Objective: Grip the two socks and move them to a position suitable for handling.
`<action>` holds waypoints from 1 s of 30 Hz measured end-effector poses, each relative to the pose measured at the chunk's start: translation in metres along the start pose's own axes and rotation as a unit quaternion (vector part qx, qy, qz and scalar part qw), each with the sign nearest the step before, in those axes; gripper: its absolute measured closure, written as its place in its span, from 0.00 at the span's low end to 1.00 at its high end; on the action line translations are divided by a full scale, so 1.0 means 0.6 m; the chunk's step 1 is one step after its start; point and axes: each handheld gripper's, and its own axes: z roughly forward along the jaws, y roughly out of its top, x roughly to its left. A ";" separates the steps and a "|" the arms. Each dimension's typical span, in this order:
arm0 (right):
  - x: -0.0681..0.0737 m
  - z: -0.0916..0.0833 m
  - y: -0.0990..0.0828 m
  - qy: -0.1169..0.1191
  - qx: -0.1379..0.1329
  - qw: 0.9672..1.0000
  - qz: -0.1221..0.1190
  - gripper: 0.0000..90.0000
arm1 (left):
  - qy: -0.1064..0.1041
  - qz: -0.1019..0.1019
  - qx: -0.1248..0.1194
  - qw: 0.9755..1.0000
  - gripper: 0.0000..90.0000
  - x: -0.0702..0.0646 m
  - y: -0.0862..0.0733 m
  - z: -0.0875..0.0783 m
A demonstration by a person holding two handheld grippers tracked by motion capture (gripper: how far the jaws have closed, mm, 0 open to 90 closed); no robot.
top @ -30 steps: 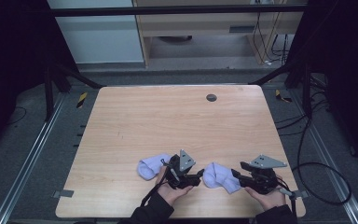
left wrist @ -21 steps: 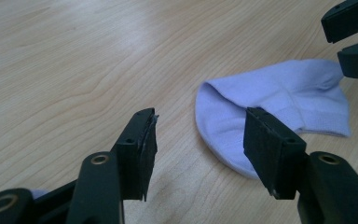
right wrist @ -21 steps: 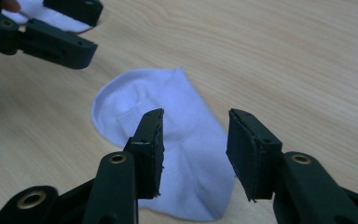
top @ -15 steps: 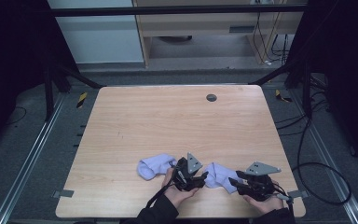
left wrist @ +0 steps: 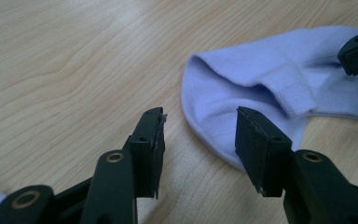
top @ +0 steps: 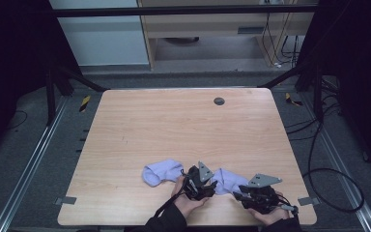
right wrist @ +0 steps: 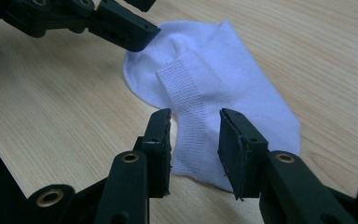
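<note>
While both pairs of jaws are closing in, we are holding the left gripper point(left wrist: 198, 149) and right gripper point(right wrist: 193, 149) open astride the pale lilac knitted sock point(top: 227, 180), lying by the wooden bench's point(top: 174, 125) near edge.

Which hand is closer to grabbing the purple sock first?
Right, probably. The right tool has the sock's ribbed cuff between its open jaws, while the left tool reaches only its rounded edge.
</note>
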 end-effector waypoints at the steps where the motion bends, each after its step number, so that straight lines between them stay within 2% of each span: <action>1: 0.000 0.001 0.000 -0.001 0.001 1.000 -0.002 0.72 | -0.002 -0.001 -0.001 1.000 0.59 0.000 -0.001 0.001; 13: 0.003 0.011 -0.005 0.008 0.028 1.000 -0.006 0.81 | -0.001 -0.004 0.011 1.000 0.73 -0.004 -0.002 0.009; 22: 0.005 0.014 -0.001 -0.009 0.038 0.999 -0.012 0.92 | -0.008 -0.013 0.013 1.000 0.81 -0.005 -0.002 0.010; 27: 0.006 0.014 0.002 -0.002 0.032 0.999 -0.006 0.93 | -0.007 -0.011 0.016 1.000 0.90 -0.007 -0.001 0.009; 30: 0.005 0.006 0.006 0.008 0.005 1.000 0.002 0.93 | -0.010 -0.011 0.017 1.000 0.94 -0.007 -0.001 0.008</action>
